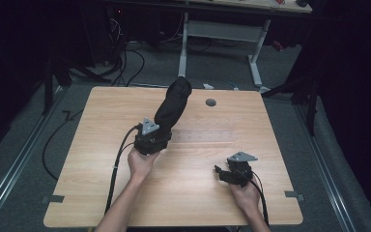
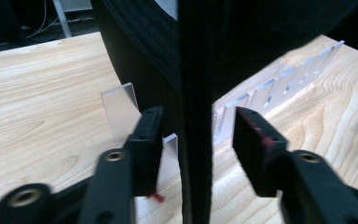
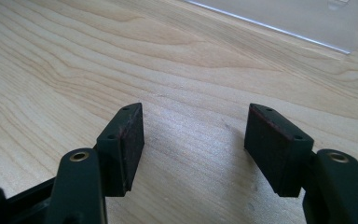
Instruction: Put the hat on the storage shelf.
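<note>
A long black fabric item [image 1: 173,104] stands tilted on the wooden table [image 1: 101,183], leaning toward the far side. In the left gripper view its dark seamed edge [image 2: 196,93] hangs between the jaws of my left gripper [image 2: 198,135]. Those jaws stand apart, with a visible gap on the right side, so the gripper is open around the fabric. A clear slotted acrylic rack [image 2: 279,84] lies behind the fabric, seen faintly as a strip in the high view [image 1: 205,136]. My right gripper [image 3: 196,140] is open over bare wood at the near right [image 1: 218,170], with nothing between its pads.
A round cable hole [image 1: 210,102] sits in the table's far half. A clear sheet edge [image 3: 307,23] lies ahead of the right gripper. Beyond the table stand a white desk frame [image 1: 222,34] and floor cables [image 1: 125,63]. Dark curtains close in both sides.
</note>
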A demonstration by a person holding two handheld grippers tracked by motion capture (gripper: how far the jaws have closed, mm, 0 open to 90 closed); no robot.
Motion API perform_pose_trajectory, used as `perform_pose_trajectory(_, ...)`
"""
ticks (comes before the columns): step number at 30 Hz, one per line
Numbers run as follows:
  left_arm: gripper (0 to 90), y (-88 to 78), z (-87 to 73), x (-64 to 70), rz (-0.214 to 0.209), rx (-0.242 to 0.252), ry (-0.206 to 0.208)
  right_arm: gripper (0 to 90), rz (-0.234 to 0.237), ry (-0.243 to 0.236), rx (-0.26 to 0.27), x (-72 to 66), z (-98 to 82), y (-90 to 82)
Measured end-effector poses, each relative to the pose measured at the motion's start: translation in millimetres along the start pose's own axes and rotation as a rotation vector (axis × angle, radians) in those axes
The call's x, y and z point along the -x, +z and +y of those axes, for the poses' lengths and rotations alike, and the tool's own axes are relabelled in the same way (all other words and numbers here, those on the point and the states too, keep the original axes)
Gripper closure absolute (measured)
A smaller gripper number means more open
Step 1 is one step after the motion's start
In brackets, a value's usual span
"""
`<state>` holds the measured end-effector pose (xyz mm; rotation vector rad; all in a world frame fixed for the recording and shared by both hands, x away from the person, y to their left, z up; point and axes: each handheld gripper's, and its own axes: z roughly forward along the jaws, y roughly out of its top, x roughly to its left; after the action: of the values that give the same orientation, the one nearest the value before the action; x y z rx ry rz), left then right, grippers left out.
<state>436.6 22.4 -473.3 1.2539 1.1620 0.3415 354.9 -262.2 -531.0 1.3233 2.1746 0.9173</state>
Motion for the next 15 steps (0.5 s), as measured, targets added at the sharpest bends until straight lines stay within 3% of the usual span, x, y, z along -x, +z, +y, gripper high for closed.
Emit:
perform_pose_trajectory(6, 39.9, -6.1, 3.9, 0.3, -0.014, -0.017, -0.008, 37.9, 0.0, 0.0, 0.0, 0.0, 0.0, 0.0)
perform_pose_trajectory(15, 37.8, -19.6, 10.0, 1.1, -0.026, -0.04, -0.005, 37.2, 0.003, 0.003, -0.002, -0.5, 0.0, -0.1)
